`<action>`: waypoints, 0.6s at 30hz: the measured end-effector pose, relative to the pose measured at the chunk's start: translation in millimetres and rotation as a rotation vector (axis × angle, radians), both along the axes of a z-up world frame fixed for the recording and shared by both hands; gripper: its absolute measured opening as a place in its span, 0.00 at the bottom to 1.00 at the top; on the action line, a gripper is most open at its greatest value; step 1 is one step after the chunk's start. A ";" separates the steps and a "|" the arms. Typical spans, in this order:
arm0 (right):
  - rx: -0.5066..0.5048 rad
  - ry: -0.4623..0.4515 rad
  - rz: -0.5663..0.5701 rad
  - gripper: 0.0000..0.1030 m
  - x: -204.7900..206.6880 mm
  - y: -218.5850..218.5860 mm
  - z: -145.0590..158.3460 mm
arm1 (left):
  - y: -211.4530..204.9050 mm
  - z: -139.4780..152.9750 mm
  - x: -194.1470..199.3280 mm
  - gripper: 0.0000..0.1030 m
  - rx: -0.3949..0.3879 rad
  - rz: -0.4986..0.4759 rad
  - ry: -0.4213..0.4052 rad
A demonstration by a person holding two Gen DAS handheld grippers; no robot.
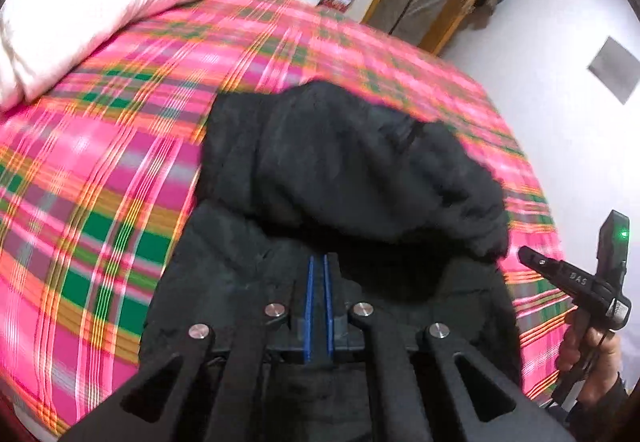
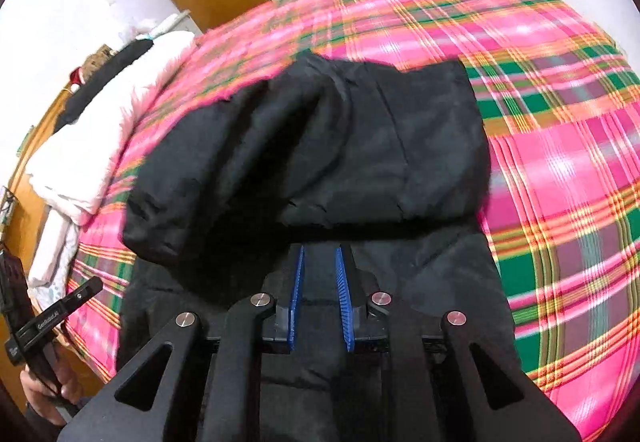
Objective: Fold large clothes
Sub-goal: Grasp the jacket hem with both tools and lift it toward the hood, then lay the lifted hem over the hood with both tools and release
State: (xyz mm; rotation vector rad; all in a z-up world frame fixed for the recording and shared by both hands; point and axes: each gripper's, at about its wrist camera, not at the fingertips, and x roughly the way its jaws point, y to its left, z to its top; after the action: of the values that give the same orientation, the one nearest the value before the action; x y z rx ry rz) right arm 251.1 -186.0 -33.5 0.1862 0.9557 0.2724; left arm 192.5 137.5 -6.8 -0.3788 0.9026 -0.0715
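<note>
Bed: it is carrying everything, wearing a pink, green and orange plaid cover that is blurring in both my views.
Black coat: it is lying on the plaid cover at the near edge of the bed, its far part folded back over itself into a thick bundle; the nearer part is spreading out flat toward me, under both my claws.
White duvet: it is sitting bunched up along the far left edge of the bed, well apart from the coat, with a dark item lying on top of it.
Left claw: I am holding it pointed down over the near part of the coat, its blue pads pressed almost together with only a thin slit between them; whether any cloth is pinched in there I cannot tell.
Right claw: I am holding it over the flat near part of the coat, its blue pads standing a little apart, nothing pressed between them.
</note>
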 end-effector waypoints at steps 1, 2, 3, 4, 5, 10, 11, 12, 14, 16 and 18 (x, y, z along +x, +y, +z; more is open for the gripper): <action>0.004 -0.021 0.011 0.16 4.9 6.1 7.2 | -2.1 5.2 8.2 0.05 0.001 -0.010 -0.019; 0.009 -0.048 0.025 0.16 8.6 14.7 15.7 | -5.1 11.8 17.5 0.05 0.006 -0.021 -0.038; 0.012 -0.071 0.040 0.19 13.7 22.6 22.6 | -8.1 17.5 27.7 0.05 0.017 -0.029 -0.057; 0.010 -0.089 0.054 0.23 18.2 32.0 27.8 | -10.9 22.4 38.8 0.05 0.029 -0.036 -0.080; 0.006 -0.105 0.066 0.26 25.3 41.4 30.9 | -12.9 25.1 49.4 0.05 0.032 -0.044 -0.100; -0.028 -0.059 0.120 0.30 46.7 75.7 -5.9 | -21.8 0.8 78.1 0.12 0.017 -0.081 -0.101; -0.052 -0.027 0.122 0.29 47.7 78.5 -22.9 | -23.2 -13.6 80.8 0.12 0.006 -0.089 -0.069; -0.079 0.008 0.122 0.29 46.4 80.5 -40.7 | -26.0 -28.3 80.6 0.12 -0.007 -0.098 -0.031; -0.116 0.066 0.117 0.29 44.9 76.6 -72.9 | -29.3 -61.2 83.2 0.12 0.010 -0.110 0.079; -0.108 0.104 0.098 0.29 43.3 68.2 -96.2 | -34.7 -82.7 89.7 0.12 0.041 -0.117 0.184; -0.069 0.107 0.072 0.29 43.0 61.7 -105.1 | -38.4 -94.2 95.4 0.12 0.038 -0.126 0.218</action>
State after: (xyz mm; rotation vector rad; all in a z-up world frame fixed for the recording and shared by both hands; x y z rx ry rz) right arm 294.1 -124.3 -138.6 0.1038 1.0776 0.2969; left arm 288.0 99.2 -101.0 -0.2976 1.1416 -0.1307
